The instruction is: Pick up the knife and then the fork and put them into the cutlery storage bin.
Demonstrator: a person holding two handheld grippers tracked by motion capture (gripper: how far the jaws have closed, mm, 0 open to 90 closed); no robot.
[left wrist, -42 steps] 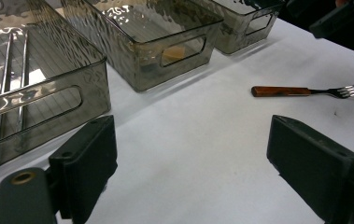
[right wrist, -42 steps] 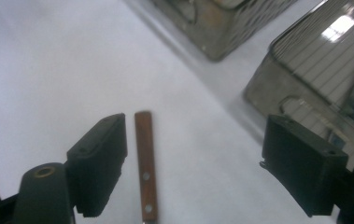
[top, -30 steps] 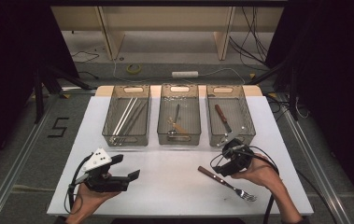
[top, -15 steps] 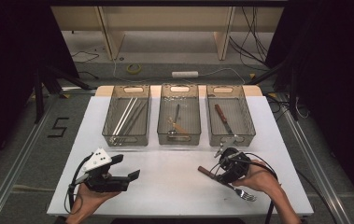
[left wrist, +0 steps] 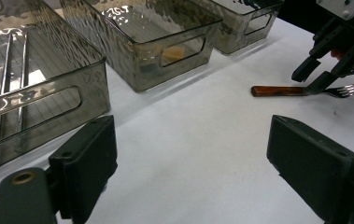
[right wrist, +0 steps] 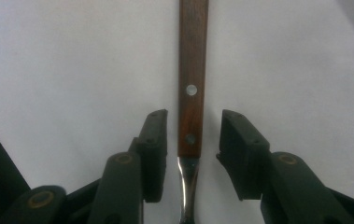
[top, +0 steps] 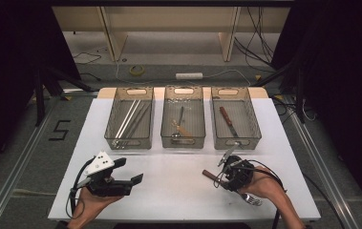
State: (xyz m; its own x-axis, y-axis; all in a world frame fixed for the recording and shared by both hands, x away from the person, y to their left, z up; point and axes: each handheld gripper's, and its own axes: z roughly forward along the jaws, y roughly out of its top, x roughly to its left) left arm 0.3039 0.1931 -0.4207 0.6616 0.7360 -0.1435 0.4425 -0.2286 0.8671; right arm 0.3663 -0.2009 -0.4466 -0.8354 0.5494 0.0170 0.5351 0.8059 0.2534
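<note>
Lowered since the earlier frame, the right gripper (top: 227, 175) is set astride the fork (right wrist: 192, 93) on the white table (top: 178, 186), its jaws just narrowed but not yet touching the wooden handle; the left gripper (top: 121, 179) is held wide, idle

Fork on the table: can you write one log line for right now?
right gripper: closing, jaws astride, not gripping | fork: flat on table | left gripper: open
</note>
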